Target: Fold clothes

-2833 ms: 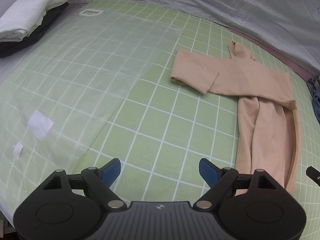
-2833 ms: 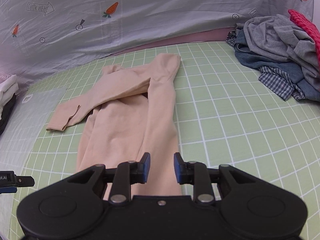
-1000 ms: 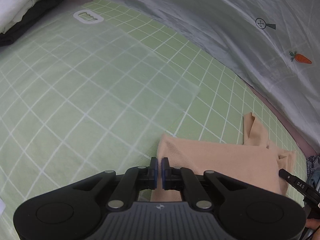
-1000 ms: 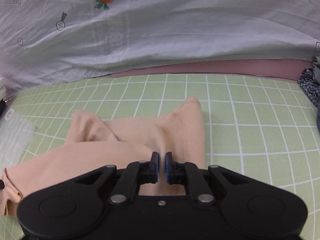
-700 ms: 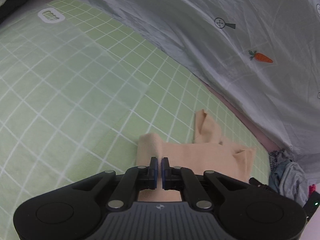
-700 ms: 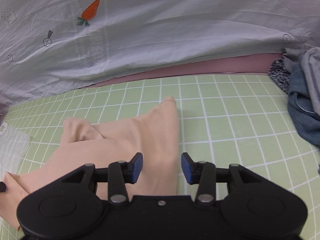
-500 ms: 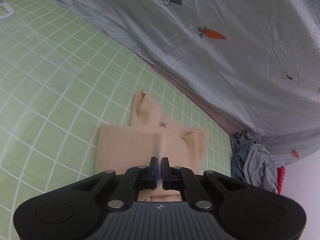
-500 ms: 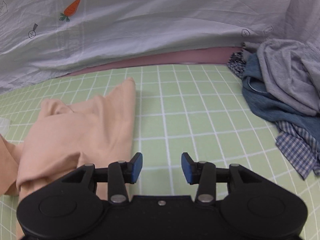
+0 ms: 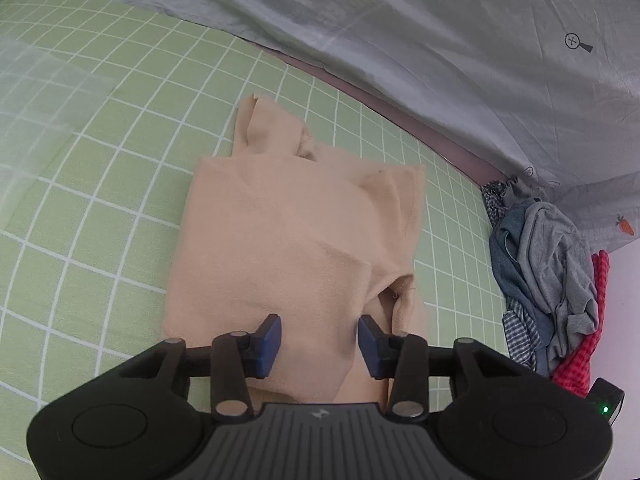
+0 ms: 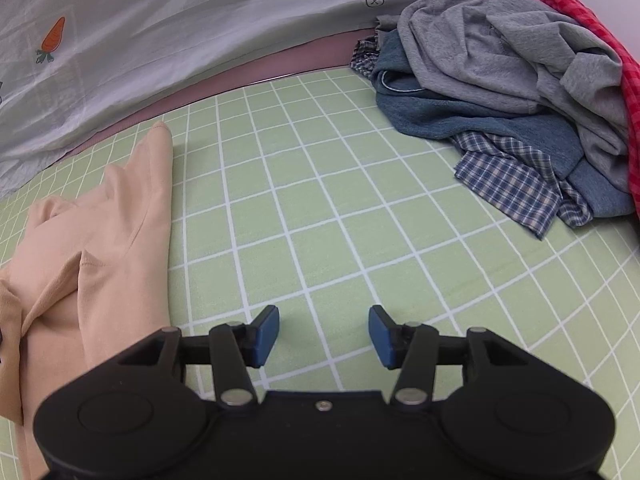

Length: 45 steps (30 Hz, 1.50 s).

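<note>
The peach top (image 9: 296, 248) is a thin, soft knit, folded into a rough rectangle with its high collar poking out at the far end and a stitched hem running down its right edge. It lies flat on my green mat (image 9: 100, 208), which is smooth and crossed by a white grid. Behind it hangs a wrinkled grey sheet (image 9: 440, 40) printed with small carrots. My left gripper (image 9: 319, 340) points down over the near end of the top; its blue pads are apart and opening, the cloth lying beneath the gap with neither pad pressing on it. My right gripper (image 10: 323, 332) is also apart and opening, with only bare mat (image 10: 320, 220) between its pads; the top (image 10: 92, 232) lies just to its left, clear of the fingers. A rumpled pile of clothes (image 10: 520, 92), grey jersey, blue towelling, blue plaid and red check, sits well off to the right.
</note>
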### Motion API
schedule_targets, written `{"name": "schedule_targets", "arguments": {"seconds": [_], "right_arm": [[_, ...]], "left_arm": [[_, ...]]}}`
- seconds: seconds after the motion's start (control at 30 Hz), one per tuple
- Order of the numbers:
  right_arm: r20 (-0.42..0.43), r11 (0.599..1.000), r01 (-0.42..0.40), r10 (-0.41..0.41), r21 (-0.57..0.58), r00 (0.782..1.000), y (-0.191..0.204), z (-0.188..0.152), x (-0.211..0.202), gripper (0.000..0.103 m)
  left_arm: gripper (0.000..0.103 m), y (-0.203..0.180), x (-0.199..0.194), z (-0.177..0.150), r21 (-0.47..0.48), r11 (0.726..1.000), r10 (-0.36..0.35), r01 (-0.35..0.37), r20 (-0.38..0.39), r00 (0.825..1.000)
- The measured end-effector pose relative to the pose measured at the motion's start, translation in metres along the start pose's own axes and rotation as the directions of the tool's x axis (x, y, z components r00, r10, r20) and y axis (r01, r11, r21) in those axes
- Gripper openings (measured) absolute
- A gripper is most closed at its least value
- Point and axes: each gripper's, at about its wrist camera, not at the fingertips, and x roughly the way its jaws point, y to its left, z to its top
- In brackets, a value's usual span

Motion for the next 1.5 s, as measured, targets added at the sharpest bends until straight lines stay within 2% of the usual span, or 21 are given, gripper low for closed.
{"name": "schedule_targets", "arguments": {"seconds": [0.07,0.3,0.57,0.6,0.7,0.8,0.87,0.97,1.0,1.03,1.13,1.2,1.23,1.27,1.3,1.5], "right_arm": [[0.001,1.000,-0.004,0.004,0.002,1.000,0.001,0.000,-0.002,0.050],[-0.026,0.999,0.018,-0.017,0.027,1.000,-0.004,-0.003,-0.002,0.051],[-0.029,0.999,0.025,-0.024,0.034,0.999,-0.005,-0.002,-0.001,0.051],[-0.029,0.999,0.025,-0.024,0.033,0.999,-0.004,-0.002,-0.001,0.051],[-0.030,0.999,0.025,-0.024,0.031,0.999,-0.004,-0.002,-0.001,0.052],[-0.030,0.999,0.025,-0.024,0.030,0.999,-0.004,-0.002,-0.001,0.052],[-0.030,0.999,0.024,-0.023,0.029,0.999,-0.004,-0.002,-0.001,0.052],[-0.031,0.999,0.024,-0.023,0.034,0.999,-0.005,-0.003,-0.002,0.052],[-0.031,0.999,0.024,-0.023,0.036,0.999,-0.005,-0.003,-0.002,0.052],[-0.030,0.999,0.023,-0.022,0.037,0.999,-0.006,-0.003,-0.003,0.052],[-0.031,0.999,0.022,-0.021,0.044,0.999,-0.007,-0.004,-0.003,0.052],[-0.031,0.999,0.023,-0.021,0.047,0.999,-0.008,-0.004,-0.004,0.052],[-0.032,0.999,0.023,-0.022,0.049,0.999,-0.008,-0.004,-0.004,0.052],[-0.032,0.998,0.024,-0.022,0.050,0.999,-0.008,-0.004,-0.004,0.052],[-0.033,0.998,0.024,-0.022,0.051,0.999,-0.009,-0.005,-0.004,0.052],[-0.036,0.998,0.020,-0.018,0.057,0.999,-0.010,-0.007,-0.007,0.052]], "left_arm": [[0.055,0.000,0.003,-0.001,-0.010,1.000,-0.001,0.001,-0.014,1.000],[0.061,-0.004,0.010,-0.002,0.002,0.999,0.039,-0.039,-0.045,0.998],[0.059,-0.005,0.013,-0.004,0.011,0.999,0.047,-0.046,-0.051,0.998],[0.058,-0.004,0.013,-0.003,0.003,0.999,0.045,-0.045,-0.051,0.998],[0.039,0.000,0.012,-0.003,-0.020,0.999,0.048,-0.049,-0.053,0.997],[0.010,0.008,0.005,-0.002,-0.080,0.997,-0.008,0.006,-0.033,0.999],[0.008,0.003,-0.001,-0.001,-0.048,0.999,-0.023,0.022,-0.018,1.000],[0.007,0.001,-0.011,0.000,-0.061,0.988,-0.142,0.142,-0.008,0.990],[0.007,0.004,-0.013,0.001,-0.127,0.960,-0.252,0.249,-0.007,0.968],[0.007,0.008,-0.014,0.000,-0.181,0.928,-0.332,0.327,-0.001,0.943],[0.010,0.011,-0.013,-0.004,-0.265,0.892,-0.378,0.367,0.008,0.926],[0.014,0.008,-0.008,-0.006,-0.220,0.953,-0.222,0.209,-0.036,0.974],[0.021,0.009,-0.004,-0.007,-0.208,0.967,-0.164,0.147,-0.067,0.984],[0.022,0.010,0.000,-0.008,-0.196,0.977,-0.108,0.087,-0.098,0.989],[0.024,0.011,0.002,-0.009,-0.193,0.979,-0.094,0.072,-0.110,0.989],[0.047,0.010,-0.008,-0.013,-0.162,0.986,-0.053,0.038,-0.091,0.994]]}}
